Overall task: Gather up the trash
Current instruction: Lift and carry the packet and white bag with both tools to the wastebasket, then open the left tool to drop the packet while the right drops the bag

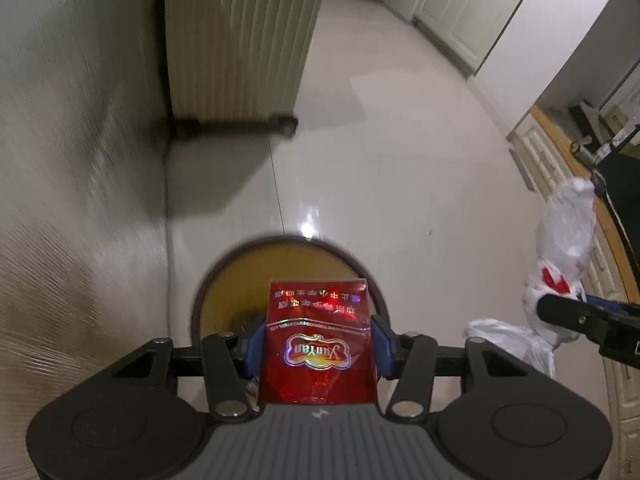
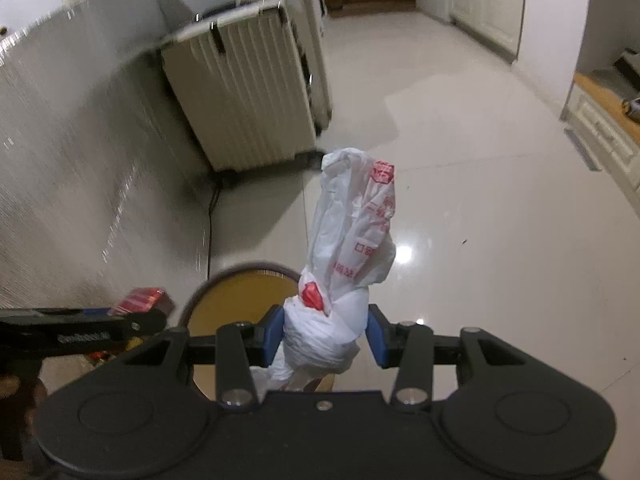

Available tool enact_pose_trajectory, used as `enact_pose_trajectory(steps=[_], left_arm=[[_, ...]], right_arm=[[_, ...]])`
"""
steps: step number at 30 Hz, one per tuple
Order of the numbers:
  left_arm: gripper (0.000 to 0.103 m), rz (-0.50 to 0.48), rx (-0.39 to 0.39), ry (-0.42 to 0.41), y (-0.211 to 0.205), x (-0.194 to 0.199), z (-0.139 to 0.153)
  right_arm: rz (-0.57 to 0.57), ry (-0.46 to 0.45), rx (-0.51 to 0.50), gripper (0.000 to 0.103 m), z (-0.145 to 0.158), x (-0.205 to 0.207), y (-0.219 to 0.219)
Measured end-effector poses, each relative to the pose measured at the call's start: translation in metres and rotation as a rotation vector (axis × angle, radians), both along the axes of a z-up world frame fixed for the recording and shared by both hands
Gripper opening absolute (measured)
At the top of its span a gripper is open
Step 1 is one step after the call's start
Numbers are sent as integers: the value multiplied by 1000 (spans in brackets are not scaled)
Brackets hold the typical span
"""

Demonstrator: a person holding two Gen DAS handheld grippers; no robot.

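A red cigarette pack (image 1: 318, 340) is clamped between the blue pads (image 1: 256, 344) of the left gripper (image 1: 318, 346), directly over a round bin (image 1: 224, 276) whose yellow interior is seen at 12 o'clock of the fingers. A knotted white plastic bag (image 2: 340, 280) is clenched by the right gripper (image 2: 324, 336) at the bin's 3 o'clock edge, with a ribbed suitcase (image 2: 248, 100) standing well apart at 11 o'clock on the tiled floor (image 2: 460, 200). The deposit step is judged to be in hand; each item would need to be centred over the bin opening before the jaws are released.
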State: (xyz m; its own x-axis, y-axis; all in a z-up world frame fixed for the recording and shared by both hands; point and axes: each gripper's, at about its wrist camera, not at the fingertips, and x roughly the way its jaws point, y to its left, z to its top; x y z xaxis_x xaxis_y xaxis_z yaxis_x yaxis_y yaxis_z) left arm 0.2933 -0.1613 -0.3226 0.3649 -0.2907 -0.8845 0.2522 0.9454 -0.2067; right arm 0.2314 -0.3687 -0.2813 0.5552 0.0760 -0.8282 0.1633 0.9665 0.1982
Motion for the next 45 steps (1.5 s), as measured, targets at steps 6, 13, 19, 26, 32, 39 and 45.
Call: enact_pose_trajectory(steps=[6, 13, 19, 26, 32, 39, 45], left_arm=[[53, -67, 4, 160, -8, 13, -78], [54, -146, 30, 241, -10, 24, -136], [75, -157, 39, 307, -9, 32, -157], [97, -141, 93, 302, -2, 27, -146], [102, -174, 200, 300, 3, 22, -133], [103, -118, 189, 315, 11, 25, -136], [103, -84, 185, 322, 15, 27, -132]], right_arm=[[34, 68, 15, 45, -51, 32, 18], [124, 127, -33, 45, -89, 62, 39], [188, 164, -60, 45, -110, 78, 50], [285, 194, -36, 45, -136, 100, 63], [205, 225, 208, 46, -157, 118, 69], [119, 286, 286, 69, -187, 122, 85], [139, 299, 231, 69, -188, 110, 77]])
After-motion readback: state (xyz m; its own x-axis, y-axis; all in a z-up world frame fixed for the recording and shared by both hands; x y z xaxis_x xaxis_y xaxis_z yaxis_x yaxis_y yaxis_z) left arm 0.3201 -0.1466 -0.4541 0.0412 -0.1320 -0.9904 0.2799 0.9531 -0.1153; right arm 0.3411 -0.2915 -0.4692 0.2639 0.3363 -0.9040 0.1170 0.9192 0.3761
